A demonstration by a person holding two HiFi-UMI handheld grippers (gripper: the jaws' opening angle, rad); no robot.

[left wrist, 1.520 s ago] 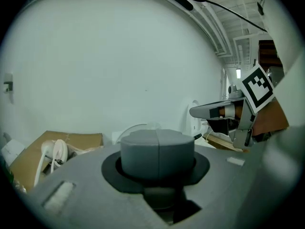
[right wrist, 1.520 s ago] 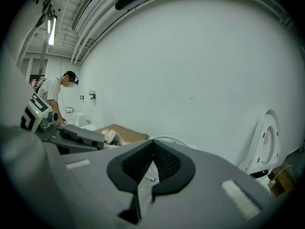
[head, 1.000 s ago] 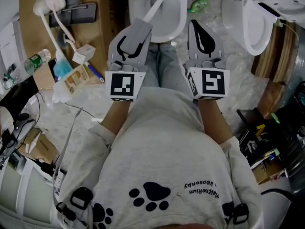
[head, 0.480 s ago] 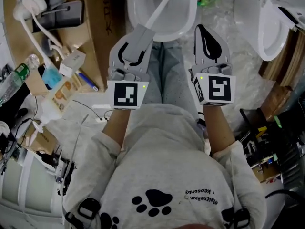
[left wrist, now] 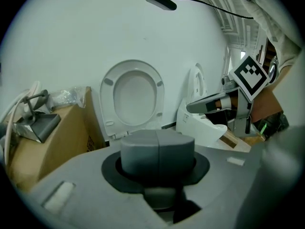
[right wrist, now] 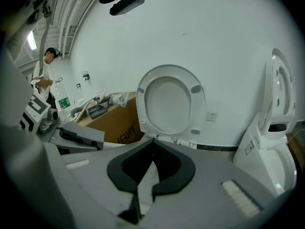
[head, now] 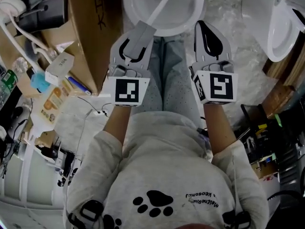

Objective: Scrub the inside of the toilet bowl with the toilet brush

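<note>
Head view | left fingers clamp toilet brush | right fingers closed, empty | floor seemingly plastic-sheeted, cluttered

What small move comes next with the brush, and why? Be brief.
Probably sweep the toilet brush along the toilet bowl's inner wall: the left gripper is shut on its handle, which slants into the open bowl. The brush head is out of view.

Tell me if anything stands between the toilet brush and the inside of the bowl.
Nothing visible does. The left tool grips the toilet brush, whose shaft runs over the rim of the toilet bowl; the seat is raised. The brush's far end is out of frame.
</note>
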